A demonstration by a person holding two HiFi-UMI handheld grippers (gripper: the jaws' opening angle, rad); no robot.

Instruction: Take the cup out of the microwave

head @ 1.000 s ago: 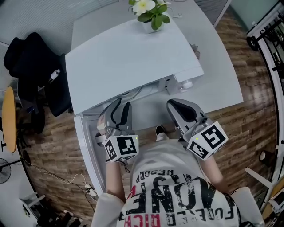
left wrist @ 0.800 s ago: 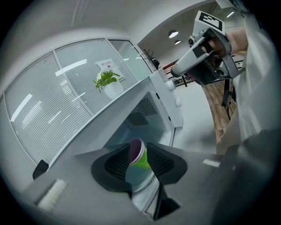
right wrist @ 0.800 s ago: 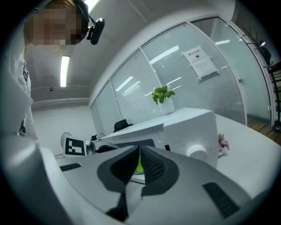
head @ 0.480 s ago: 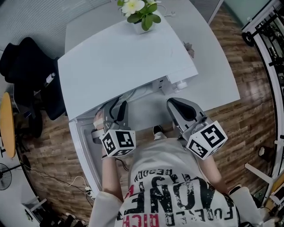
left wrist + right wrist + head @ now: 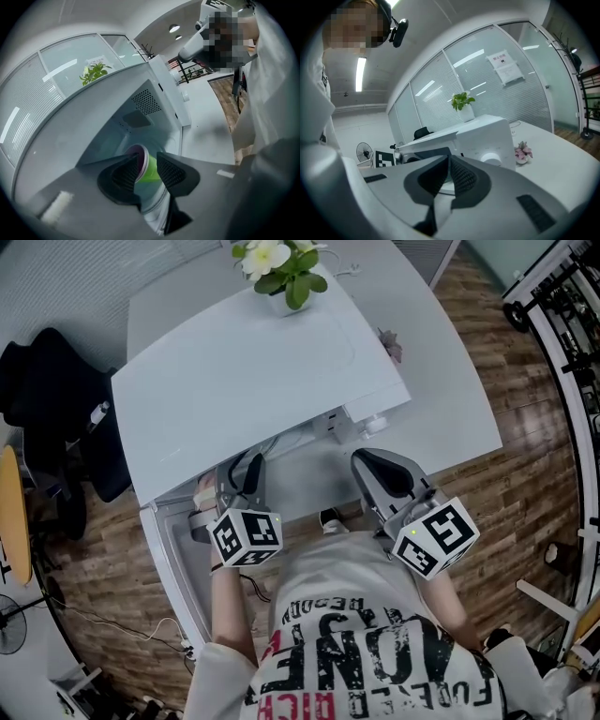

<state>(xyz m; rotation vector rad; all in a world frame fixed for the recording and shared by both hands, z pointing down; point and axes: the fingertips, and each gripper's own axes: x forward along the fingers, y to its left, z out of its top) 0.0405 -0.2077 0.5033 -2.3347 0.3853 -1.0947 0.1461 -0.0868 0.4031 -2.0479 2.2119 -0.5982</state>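
Recorded on the white desk [image 5: 441, 381], with far corners cut off by the frame: a white microwave [image 5: 253, 381], seen from above, with its door [image 5: 173, 559] swung open to the left. Cannot see into the cavity from the head view; blocked by the microwave's own top. Noted a potted plant [image 5: 277, 263] standing on that top, clipped by the upper frame edge. Found the left hand-held gripper [image 5: 147, 158] reaching into the cavity mouth with jaws spread; tips lost under the top's overhang in the head view. Located the cup [image 5: 149, 171] inside the microwave, on the cavity floor, lined up in the gap between those spread jaws. Green body and purplish rim visible; rim partly covered by the left pad, base out of sight. Unable to confirm contact between either pad and the cup. Found the right hand-held gripper [image 5: 449, 158] outside the microwave, held in front of its control-panel side, with jaws pressed together on nothing. Noted a small pink flower ornament [image 5: 522, 151] on the desk just beside the microwave's right wall; too small for finer detail.
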